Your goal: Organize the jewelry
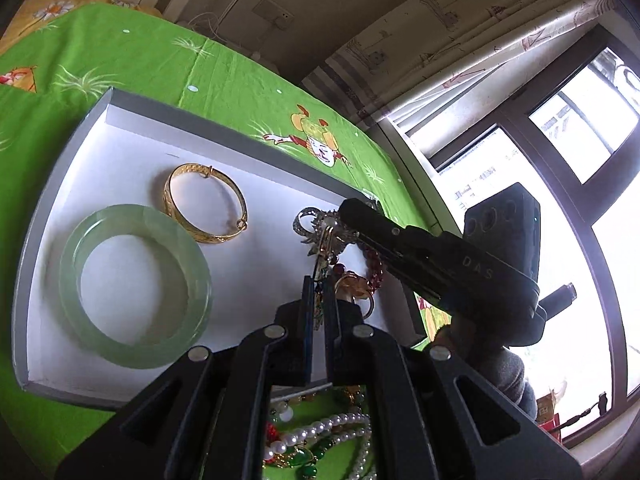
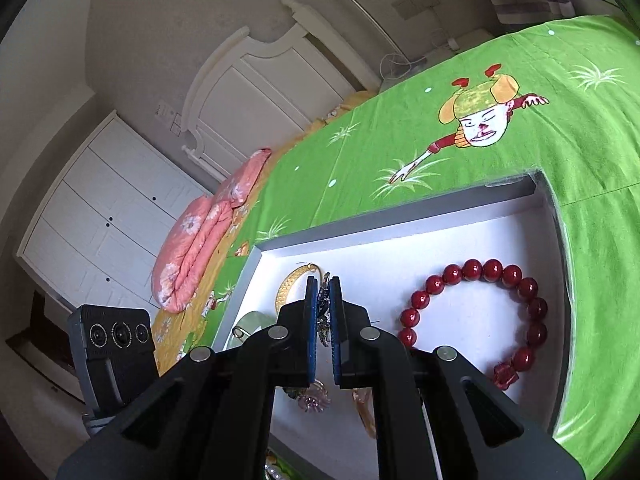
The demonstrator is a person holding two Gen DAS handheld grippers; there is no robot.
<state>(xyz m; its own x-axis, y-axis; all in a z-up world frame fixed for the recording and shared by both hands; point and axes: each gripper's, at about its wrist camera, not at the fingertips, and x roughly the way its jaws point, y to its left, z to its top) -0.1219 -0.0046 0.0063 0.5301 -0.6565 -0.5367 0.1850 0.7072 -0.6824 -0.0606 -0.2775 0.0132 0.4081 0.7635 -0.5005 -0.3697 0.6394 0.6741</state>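
- Pale green jade bangle (image 1: 134,286) and gold bangle (image 1: 205,204) are already lying in the white tray (image 1: 120,128), to the left of the left gripper (image 1: 318,280) and beyond its fingertips.
- Red bead bracelet (image 2: 480,308) is also lying in the tray, just right of the right gripper (image 2: 323,300).
- Left gripper's fingers are clenching a thin gold piece of jewelry (image 1: 320,258) over the tray; what kind of piece it is I cannot tell.
- Right gripper's fingers are pinching a dark ornate brooch-like piece (image 2: 323,312), held above the tray floor.
- Several small pieces are sitting in the tray beneath both pairs of fingers.
- Pearl strands and green beads (image 1: 320,436) are still waiting on the green sheet (image 1: 120,60), behind the left fingers, outside the tray.
- Judging by this, the sorting is partly done: two held pieces need setting down, then the loose heap.
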